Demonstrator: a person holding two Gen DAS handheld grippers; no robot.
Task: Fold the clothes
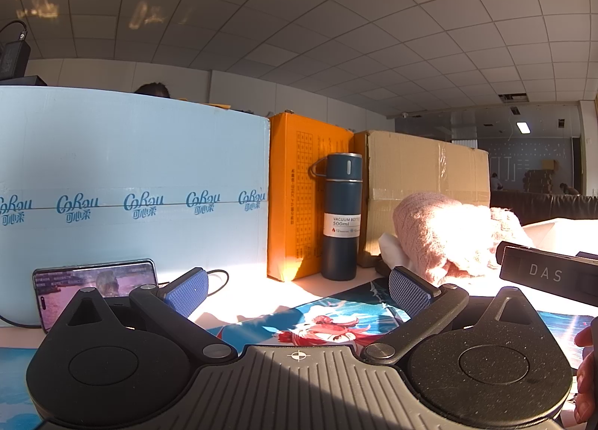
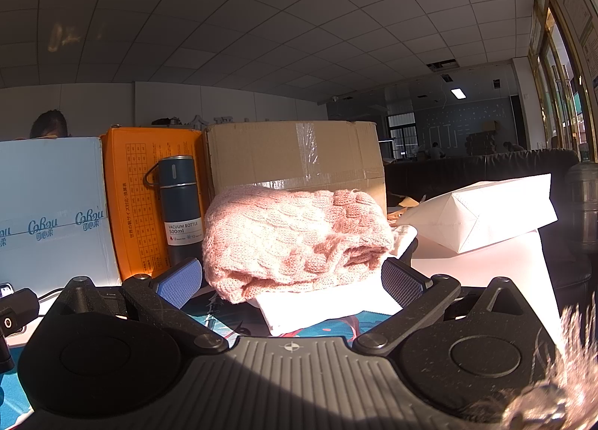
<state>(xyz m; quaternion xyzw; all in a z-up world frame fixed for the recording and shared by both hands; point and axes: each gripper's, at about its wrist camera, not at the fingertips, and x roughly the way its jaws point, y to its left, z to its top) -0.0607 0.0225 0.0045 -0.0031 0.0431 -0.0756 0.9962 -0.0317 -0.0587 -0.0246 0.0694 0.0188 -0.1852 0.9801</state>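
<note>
We hold the left hand-held gripper [image 1: 297, 289] with its blue pads spread wide and nothing between them, low over the printed mat [image 1: 329, 321] on the counter [image 1: 261, 295]. Only its view shows the phone [image 1: 95, 286] at 9 o'clock, leaning against the pale blue box [image 1: 130, 175], and the body of the right hand-held gripper [image 2: 291, 280] entering at 3 o'clock. The right wrist view alone shows the white paper bag [image 2: 482, 217] lying at 2 o'clock and the white cloth [image 2: 321, 308] under the folded pink knit sweater [image 2: 295, 239]. That sweater sits at 12 o'clock, right at the tips of the right gripper's fingers, which stand wide apart and grip nothing; the sweater's ends lie close to both pads. Behind it the cardboard box [image 2: 295, 153], orange box [image 2: 134, 198] and vacuum bottle [image 2: 179, 205] wall off the far edge. Bare counter lies toward 3 o'clock, below the bag.
</note>
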